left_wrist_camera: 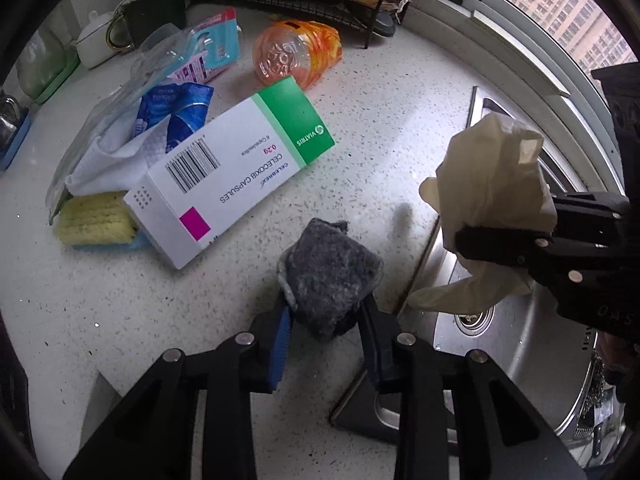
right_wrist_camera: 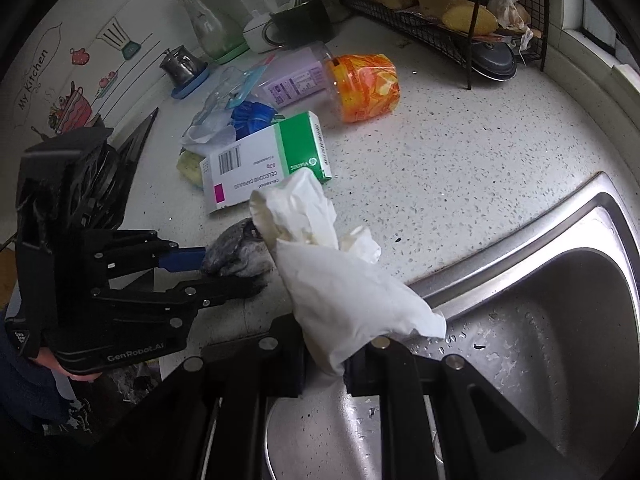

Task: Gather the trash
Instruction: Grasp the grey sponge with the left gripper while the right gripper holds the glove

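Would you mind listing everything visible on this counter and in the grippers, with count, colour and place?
medicine box: one, white and green, counter centre
grey pad: one, grey, counter near sink edge, between left gripper's fingers
glove: one, cream, held over sink edge
plastic bottle: one, orange label, lying behind the box
sponge: one, yellow on blue, left of box
blue wrapper: one, blue, behind box
white cloth: one, white, beside sponge
wire rack: one, black, back of counter
sink: one, steel, right
left gripper: black, blue pads, closed on grey pad
right gripper: black, shut on glove
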Available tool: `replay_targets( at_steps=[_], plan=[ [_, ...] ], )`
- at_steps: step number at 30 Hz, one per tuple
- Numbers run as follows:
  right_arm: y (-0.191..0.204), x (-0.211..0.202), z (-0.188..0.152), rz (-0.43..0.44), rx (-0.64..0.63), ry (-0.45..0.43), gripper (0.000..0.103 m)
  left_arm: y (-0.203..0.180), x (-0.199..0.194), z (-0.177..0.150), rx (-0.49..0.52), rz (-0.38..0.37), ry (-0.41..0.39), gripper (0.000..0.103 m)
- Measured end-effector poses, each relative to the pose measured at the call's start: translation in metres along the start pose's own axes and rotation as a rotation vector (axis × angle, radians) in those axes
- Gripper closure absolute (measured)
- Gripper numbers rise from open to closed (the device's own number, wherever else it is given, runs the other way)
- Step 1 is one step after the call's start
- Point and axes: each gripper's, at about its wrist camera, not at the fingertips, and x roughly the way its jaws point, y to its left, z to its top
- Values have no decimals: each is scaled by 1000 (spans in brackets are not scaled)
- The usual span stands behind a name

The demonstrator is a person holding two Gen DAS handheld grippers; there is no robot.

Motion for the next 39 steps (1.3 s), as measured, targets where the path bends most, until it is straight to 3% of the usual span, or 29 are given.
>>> replay_targets(
  at_steps=[8,11,16,23,29,39],
  plan=[
    [23,-8,-6,19,-42,-15,90,11,-55,-15,88,-14,-41,74],
    [39,-17,-10,51,-83,-35,90,9,-67,-17,125,-54,-51,74],
    [66,-23,-21,17,-137,-40,90,17,-102,-50,186,-58,-66,74],
    [113,-32,-46,-61,-122,-80,90,36,-132,-93,200,-56,-100,74],
    [169,-35,-71,-125,-92,-117,90,65,-160,-144,198,-86,-123,74],
    [261,-10,-120,-143,-41,-109,90,116,-194,-241,216,-114,-123,74]
  ],
)
